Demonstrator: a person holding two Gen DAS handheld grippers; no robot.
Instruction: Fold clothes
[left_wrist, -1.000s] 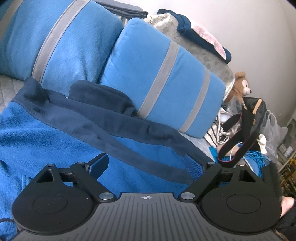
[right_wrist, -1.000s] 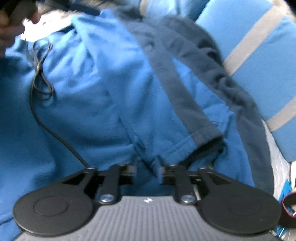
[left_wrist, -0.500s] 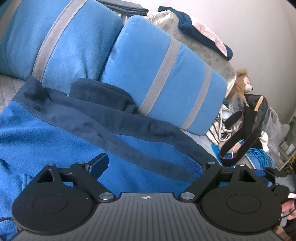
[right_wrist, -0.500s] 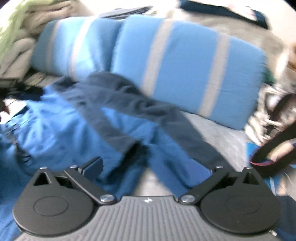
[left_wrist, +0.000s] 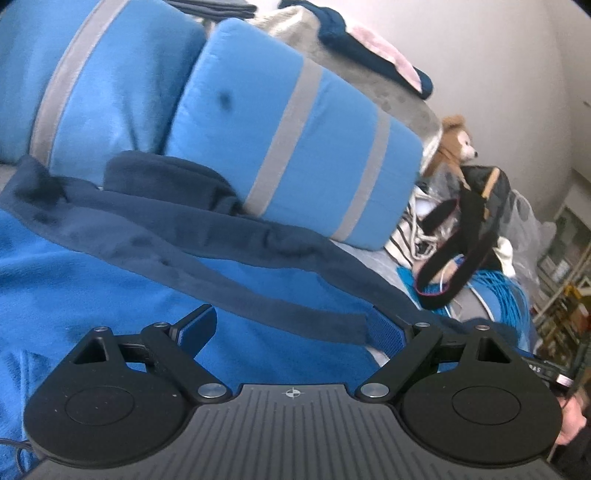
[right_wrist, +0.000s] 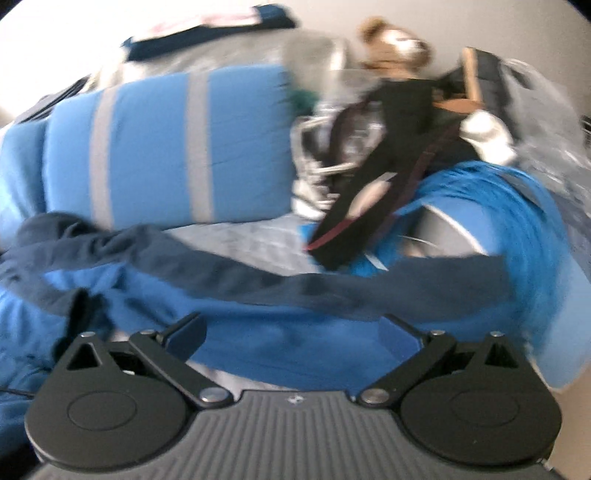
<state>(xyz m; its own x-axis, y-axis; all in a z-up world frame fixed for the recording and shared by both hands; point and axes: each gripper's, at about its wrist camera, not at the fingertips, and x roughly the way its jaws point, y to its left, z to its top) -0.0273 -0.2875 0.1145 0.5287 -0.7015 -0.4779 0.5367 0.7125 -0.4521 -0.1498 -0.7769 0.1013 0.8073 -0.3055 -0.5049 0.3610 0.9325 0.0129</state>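
Bright blue fleece garment with navy trim (left_wrist: 110, 280) spread over bed, top edge against blue grey-striped pillows (left_wrist: 295, 147). Mid-fold, between grabs imo. Left gripper (left_wrist: 291, 325) wide, empty. Right gripper (right_wrist: 291, 328) just popped open, wide, nothing pinched. Next: grab navy-trimmed flap, fold across.

Striped cushions (left_wrist: 288, 147) wall off the far side. Bag straps (right_wrist: 369, 206) and blue cable coil (right_wrist: 480, 206) crowd the right. Bare grey bedding (right_wrist: 251, 240) between garment (right_wrist: 280, 350) and cushions offers passage.

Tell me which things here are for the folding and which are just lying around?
For the folding:
blue fleece
left gripper
right gripper

Just lying around:
striped pillows
teddy bear
black bag
blue cable coil
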